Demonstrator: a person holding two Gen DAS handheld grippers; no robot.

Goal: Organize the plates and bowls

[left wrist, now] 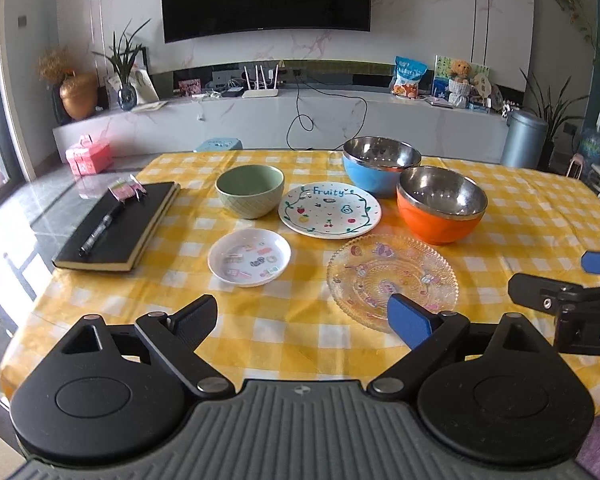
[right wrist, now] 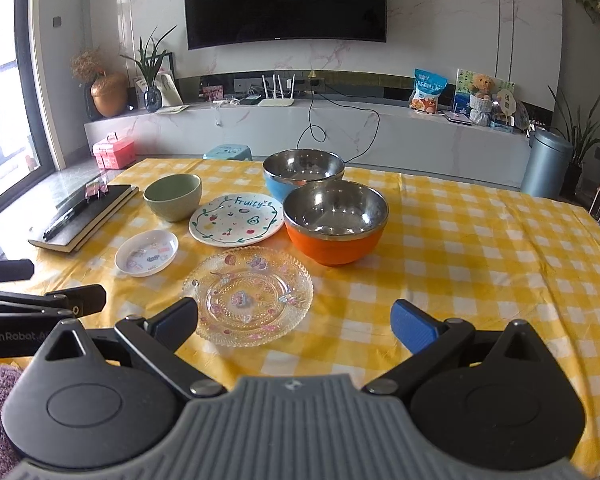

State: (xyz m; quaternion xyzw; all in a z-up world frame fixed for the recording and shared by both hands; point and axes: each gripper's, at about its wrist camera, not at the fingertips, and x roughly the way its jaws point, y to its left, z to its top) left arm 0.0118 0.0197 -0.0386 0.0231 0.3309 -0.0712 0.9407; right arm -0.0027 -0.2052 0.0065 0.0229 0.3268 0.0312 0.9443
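On the yellow checked table stand a green bowl (left wrist: 250, 190) (right wrist: 173, 196), a blue steel bowl (left wrist: 380, 165) (right wrist: 303, 172) and an orange steel bowl (left wrist: 441, 205) (right wrist: 335, 222). A white "Fruity" plate (left wrist: 329, 210) (right wrist: 236, 220), a small white dish (left wrist: 249, 257) (right wrist: 147, 253) and a clear glass plate (left wrist: 392, 280) (right wrist: 249, 295) lie in front of them. My left gripper (left wrist: 302, 318) is open and empty, near the front edge, by the glass plate. My right gripper (right wrist: 294, 320) is open and empty, just right of the glass plate.
A black notebook (left wrist: 120, 226) (right wrist: 86, 212) with a pen (left wrist: 102, 229) and clips lies at the table's left edge. The right gripper shows at the right of the left wrist view (left wrist: 580, 280). A TV cabinet and bin (right wrist: 546, 162) stand beyond the table.
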